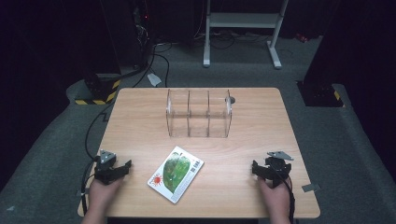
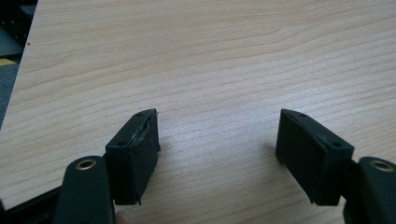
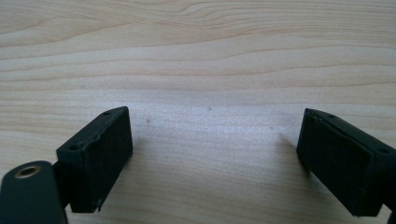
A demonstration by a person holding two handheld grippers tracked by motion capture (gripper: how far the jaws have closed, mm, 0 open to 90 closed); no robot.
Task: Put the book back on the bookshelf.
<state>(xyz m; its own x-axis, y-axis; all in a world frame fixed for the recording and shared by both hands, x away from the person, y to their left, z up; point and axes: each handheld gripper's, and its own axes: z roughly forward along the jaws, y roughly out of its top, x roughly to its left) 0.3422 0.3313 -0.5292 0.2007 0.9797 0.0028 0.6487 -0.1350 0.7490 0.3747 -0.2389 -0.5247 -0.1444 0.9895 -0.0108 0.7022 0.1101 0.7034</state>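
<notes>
Both the left tongs (image 1: 122, 167) and the right tongs (image 1: 258, 169) are held wide and empty at the lower corners of the frame. The picture card (image 1: 176, 173) lies flat on the surface (image 1: 140, 116) at lower centre, between them, with the clear divided organizer (image 1: 199, 113) above it. The approach step is judged to be in hand; next, one pair of tongs would be brought to a card edge.

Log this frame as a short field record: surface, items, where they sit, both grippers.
surface: wooden table
book: picture book with green cover, flat near the front edge, between the two grippers, touching neither
rack: clear rack with three slots, upright at the far middle, slots look bare
left gripper: jaws open, nothing between them, low over the table left of the book
right gripper: jaws open, nothing between them, low over the table right of the book
</notes>
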